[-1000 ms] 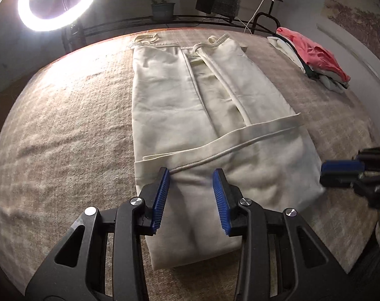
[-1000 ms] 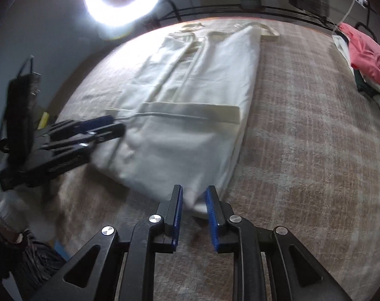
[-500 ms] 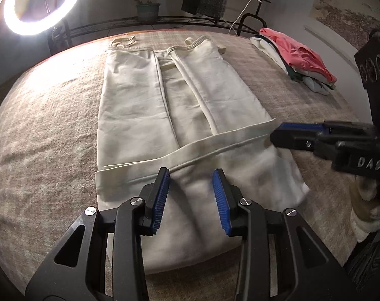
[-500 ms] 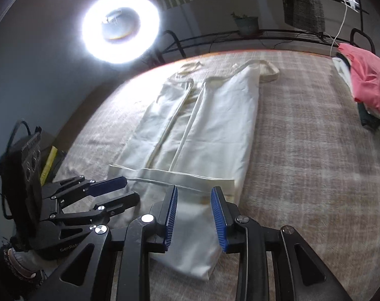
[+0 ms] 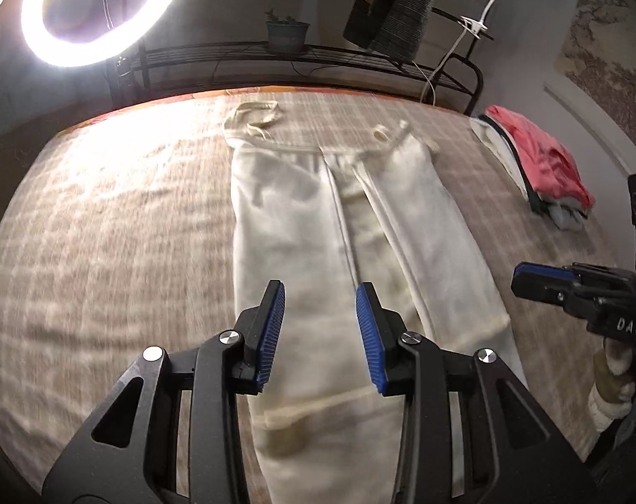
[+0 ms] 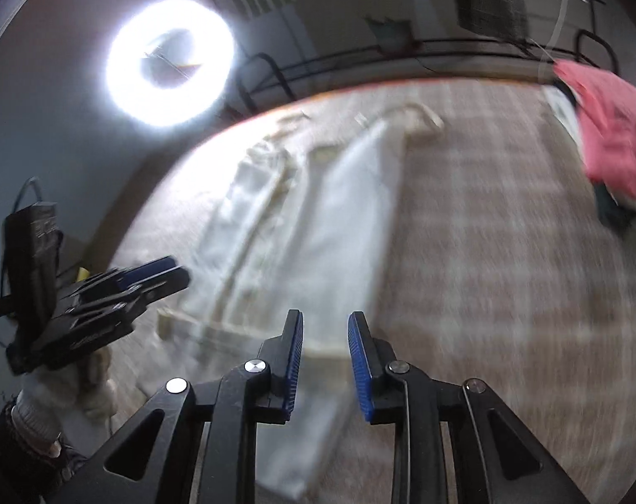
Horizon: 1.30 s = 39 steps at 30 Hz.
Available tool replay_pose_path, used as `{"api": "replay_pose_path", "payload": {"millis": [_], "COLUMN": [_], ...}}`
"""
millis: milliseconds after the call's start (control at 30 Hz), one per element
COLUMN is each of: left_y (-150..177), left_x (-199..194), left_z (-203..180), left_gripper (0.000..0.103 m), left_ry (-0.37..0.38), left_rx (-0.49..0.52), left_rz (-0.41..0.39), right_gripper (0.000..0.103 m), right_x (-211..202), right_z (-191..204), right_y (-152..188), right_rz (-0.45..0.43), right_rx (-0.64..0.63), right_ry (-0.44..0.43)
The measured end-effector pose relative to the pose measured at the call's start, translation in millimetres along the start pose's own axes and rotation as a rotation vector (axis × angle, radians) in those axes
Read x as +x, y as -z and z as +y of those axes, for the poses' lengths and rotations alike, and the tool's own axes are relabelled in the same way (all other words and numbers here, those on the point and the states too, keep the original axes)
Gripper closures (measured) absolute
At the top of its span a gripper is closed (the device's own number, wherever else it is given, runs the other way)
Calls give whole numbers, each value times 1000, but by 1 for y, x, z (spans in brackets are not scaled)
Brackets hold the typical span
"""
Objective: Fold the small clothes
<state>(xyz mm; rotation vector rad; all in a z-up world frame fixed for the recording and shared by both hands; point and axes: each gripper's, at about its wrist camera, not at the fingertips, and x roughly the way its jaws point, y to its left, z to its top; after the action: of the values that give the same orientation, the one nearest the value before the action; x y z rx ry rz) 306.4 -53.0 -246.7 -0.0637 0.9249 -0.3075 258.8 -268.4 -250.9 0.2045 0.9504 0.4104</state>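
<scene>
Left wrist view shows the cream garment (image 5: 351, 252) lying lengthwise down the middle of the bed (image 5: 108, 243), its straps up at the far edge and its near end turned back on itself in a fold close to the near edge. The two long sides are already folded in toward the middle, leaving a narrow strip, so the piece looks ready for a further fold along its length; that is a judgement from how it lies. The left gripper (image 5: 320, 327) hangs above the near part of the cloth with its blue-padded fingers apart and nothing between them. The right gripper (image 6: 325, 361) hangs over the garment's right edge, fingers also apart and holding nothing, though the gap is narrower. Both seem placed over the near end so each can take a side of the fold, but neither touches the fabric as far as the blurred pictures show.

The bed wears a beige checked cover with soft ripples. A pile of other clothes (image 5: 540, 168), a pink piece on top, sits at the far right corner. Beyond the far edge stands a black metal rack (image 5: 309, 54) with a small potted plant (image 5: 287, 33). A ring light (image 5: 99, 4) glares at the far left, and dark clothes (image 5: 398, 0) hang on the right.
</scene>
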Motion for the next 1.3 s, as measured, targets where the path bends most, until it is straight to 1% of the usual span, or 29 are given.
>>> {"api": "replay_pose_path", "payload": {"millis": [100, 200, 267, 333, 433, 500, 600, 633, 667, 733, 767, 800, 833, 867, 900, 933, 1033, 1067, 1100, 1133, 1167, 1200, 1233, 1267, 1300], "left_y": [-19, -29, -32, -33, -36, -37, -43, -46, -49, -54, -56, -58, -59, -61, -63, -65, -70, -72, -76, -79, -82, -84, -86, -87, -88], "left_x": [14, 28, 39, 51, 66, 71, 71, 70, 69, 62, 58, 55, 55, 56, 59, 63, 75, 78, 83, 88, 92, 96, 100, 101, 101], "left_z": [13, 26, 32, 39, 47, 50, 53, 53, 54, 56, 56, 54, 52, 50, 48, 46, 46, 47, 49, 52, 55, 59, 63, 66, 70], "left_gripper": [68, 68, 68, 68, 68, 68, 68, 68, 68, 68, 68, 68, 68, 68, 68, 68, 68, 68, 68, 68, 63, 52, 47, 45, 45], "left_ry": [-4, 8, 3, -3, -8, -12, -13, -20, -16, 23, 35, 43, 40, 30, 20, 10, -17, -32, -49, -68, -78, -87, -101, -102, -93], "left_rx": [-24, -54, -69, -84, -93, -92, -78, -66, -62, -76, -77, -65, -49, -29, -11, 2, 9, 6, 4, -1, -6, -12, -18, -26, -39], "left_rz": [1, 0, 2, 13, 24, 26, 12, 3, -4, -26, -38, -52, -57, -57, -52, -44, -32, -28, -24, -15, -6, 3, 7, 5, 3], "right_gripper": [81, 81, 81, 81, 81, 81, 82, 85, 86, 86, 85, 81, 81, 81, 81, 81, 82, 82, 82, 83, 87, 88, 89, 89, 85], "right_x": [11, 25, 36, 45, 64, 74, 85, 87, 86, 84, 82, 78, 73, 67, 63, 61, 69, 73, 80, 87, 92, 96, 97, 96, 95], "right_z": [6, 4, 2, -1, -13, -22, -37, -44, -48, -54, -54, -51, -50, -49, -48, -46, -34, -31, -30, -32, -36, -41, -46, -50, -52], "right_y": [-24, -51, -64, -71, -81, -86, -92, -93, -94, -96, -97, -98, -99, -99, -100, -100, -104, -105, -107, -107, -109, -111, -113, -115, -116], "right_rz": [-15, -24, -18, -21, -14, -7, 6, 9, 4, 10, 13, 0, -14, -34, -54, -63, -53, -43, -28, -14, -2, 8, 7, 2, -1], "right_rx": [-55, -58, -70, -80, -55, -35, -18, -7, 4, 17, 14, -10, -15, -11, -12, -20, -62, -72, -83, -86, -80, -66, -50, -44, -43], "right_ry": [1, -34, -55, -55, -46, -22, 95, 125, 125, 103, 122, 145, 136, 93, 30, 4, -48, -44, -14, 35, 65, 80, 78, 81, 95]}}
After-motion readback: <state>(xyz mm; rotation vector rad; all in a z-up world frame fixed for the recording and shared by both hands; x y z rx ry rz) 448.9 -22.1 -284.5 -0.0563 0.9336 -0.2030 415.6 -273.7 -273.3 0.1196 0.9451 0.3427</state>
